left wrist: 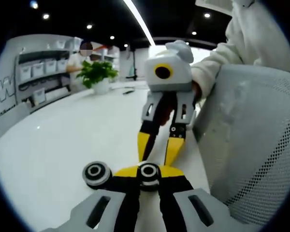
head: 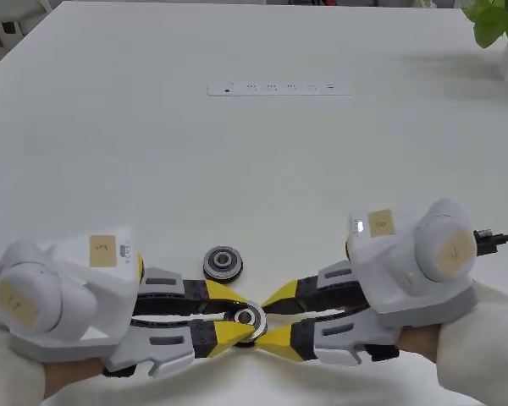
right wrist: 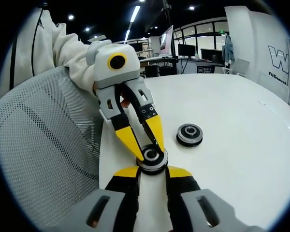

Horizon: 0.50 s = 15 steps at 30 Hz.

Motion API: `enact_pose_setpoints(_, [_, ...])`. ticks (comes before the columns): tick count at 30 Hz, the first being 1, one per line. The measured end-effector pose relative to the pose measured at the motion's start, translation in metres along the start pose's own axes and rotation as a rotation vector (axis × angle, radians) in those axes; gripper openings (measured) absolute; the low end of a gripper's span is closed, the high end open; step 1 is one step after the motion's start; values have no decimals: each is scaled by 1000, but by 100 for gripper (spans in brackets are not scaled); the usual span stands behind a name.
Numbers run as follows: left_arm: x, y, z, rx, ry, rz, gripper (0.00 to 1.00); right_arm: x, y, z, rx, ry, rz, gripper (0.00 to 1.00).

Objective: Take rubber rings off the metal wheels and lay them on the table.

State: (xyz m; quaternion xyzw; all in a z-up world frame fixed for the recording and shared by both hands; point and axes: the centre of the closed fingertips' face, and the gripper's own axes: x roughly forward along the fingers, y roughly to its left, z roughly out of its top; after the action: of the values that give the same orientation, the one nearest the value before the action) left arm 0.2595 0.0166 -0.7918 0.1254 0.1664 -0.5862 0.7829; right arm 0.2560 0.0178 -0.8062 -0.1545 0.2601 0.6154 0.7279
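Barely begun — left gripper (head: 234, 317) and right gripper (head: 260, 319) both clamp one small black-ringed silver metal wheel (head: 246, 318) at the white table's (head: 254, 169) near edge; a second ringed wheel (head: 223, 263) rests just beside; neither looks stripped yet.

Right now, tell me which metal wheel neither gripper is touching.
The free wheel lying alone on the table, just beyond the jaws. The held wheel is pinched between the left gripper and right gripper.

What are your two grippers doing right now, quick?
Left gripper: closed on the metal wheel.
Right gripper: closed on that same wheel.
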Motion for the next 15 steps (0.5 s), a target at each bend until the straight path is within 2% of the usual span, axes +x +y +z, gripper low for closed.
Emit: enact_pose_setpoints(15, [1, 0, 2, -4, -12, 5, 15, -2, -3, -5, 15, 25, -4, 7])
